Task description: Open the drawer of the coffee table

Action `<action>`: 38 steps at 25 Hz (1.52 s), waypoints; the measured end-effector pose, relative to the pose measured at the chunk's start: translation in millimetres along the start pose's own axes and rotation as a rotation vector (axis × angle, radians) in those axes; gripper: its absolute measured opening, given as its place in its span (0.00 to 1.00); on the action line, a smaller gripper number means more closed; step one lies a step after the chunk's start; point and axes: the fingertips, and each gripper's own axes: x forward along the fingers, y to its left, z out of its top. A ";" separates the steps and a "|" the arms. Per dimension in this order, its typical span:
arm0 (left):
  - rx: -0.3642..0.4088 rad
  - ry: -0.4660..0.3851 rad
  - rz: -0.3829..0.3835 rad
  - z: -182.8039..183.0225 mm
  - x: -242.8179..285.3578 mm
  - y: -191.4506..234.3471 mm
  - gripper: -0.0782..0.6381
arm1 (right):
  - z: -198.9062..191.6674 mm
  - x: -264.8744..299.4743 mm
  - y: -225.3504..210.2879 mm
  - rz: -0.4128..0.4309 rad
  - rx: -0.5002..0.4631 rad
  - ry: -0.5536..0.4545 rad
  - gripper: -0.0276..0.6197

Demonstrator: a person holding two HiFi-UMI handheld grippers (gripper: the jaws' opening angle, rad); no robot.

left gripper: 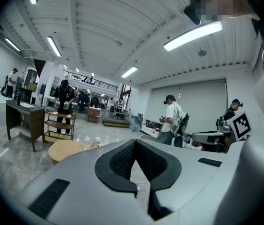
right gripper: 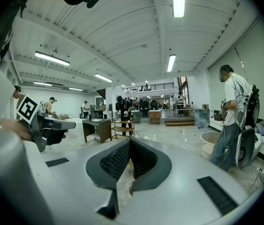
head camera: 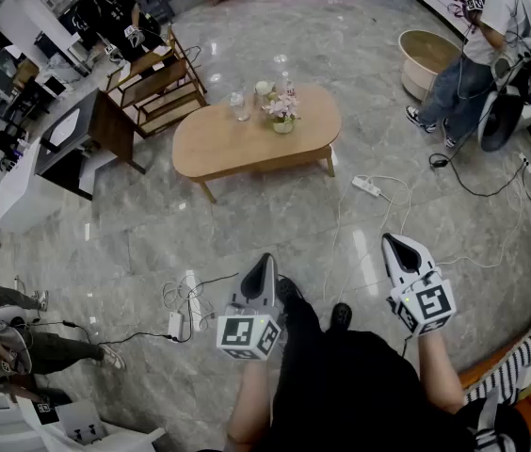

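An oval wooden coffee table (head camera: 247, 144) stands on the marble floor well ahead of me, with a water bottle, cups and a small flower pot on top. Its drawer does not show from here. In the left gripper view the coffee table (left gripper: 65, 150) peeks out left of the jaws. My left gripper (head camera: 264, 264) and right gripper (head camera: 394, 244) are held close to my body, far short of the table. Both point forward, jaws shut, nothing between them. The left gripper (left gripper: 135, 143) and right gripper (right gripper: 130, 142) have their tips meeting.
A white power strip (head camera: 366, 186) and cables lie on the floor between me and the table, another strip (head camera: 175, 325) at my left. A wooden shelf unit (head camera: 157, 90) and dark desk (head camera: 96, 130) stand back left. A person (head camera: 477, 50) stands by a round tub (head camera: 427, 59).
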 end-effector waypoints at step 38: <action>-0.013 0.076 0.022 -17.9 43.3 36.3 0.13 | -21.6 48.1 -36.3 -0.077 0.116 0.035 0.06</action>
